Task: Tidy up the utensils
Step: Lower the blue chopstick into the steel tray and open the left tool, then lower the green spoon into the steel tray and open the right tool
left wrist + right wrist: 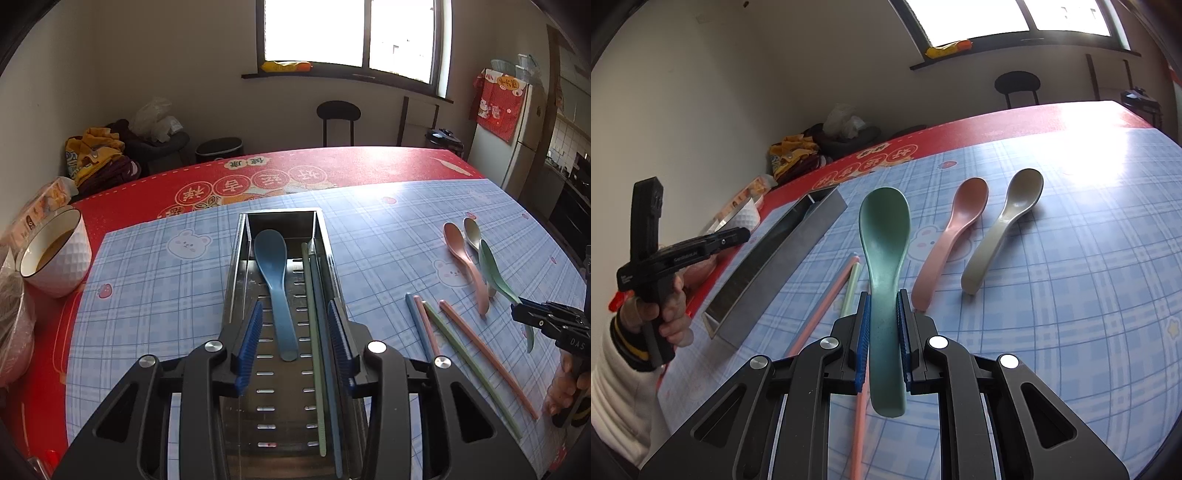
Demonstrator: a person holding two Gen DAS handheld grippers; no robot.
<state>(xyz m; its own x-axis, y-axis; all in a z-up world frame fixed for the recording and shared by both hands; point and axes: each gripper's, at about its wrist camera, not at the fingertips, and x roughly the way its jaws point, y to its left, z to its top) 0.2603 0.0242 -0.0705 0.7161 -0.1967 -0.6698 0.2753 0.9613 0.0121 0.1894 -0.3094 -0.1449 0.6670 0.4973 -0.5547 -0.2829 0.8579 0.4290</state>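
The left hand-held gripper (295, 345) hangs part open and empty over the tray (236, 258), where a blue spoon (275, 284) and two chopsticks (319, 332) lie. The right hand-held gripper (882, 325) clamps the green spoon (884, 236). Pink spoon (955, 229), grey spoon (1006, 225) and loose chopsticks (476, 354) lie on the tabletop (1071, 258); a bowl (61, 254), perhaps full, stands left.

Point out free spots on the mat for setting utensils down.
Free: plaid mat between white bowl and metal tray; also far side beyond the tray. Crowded: right of the tray, where chopsticks and pink spoon lie.
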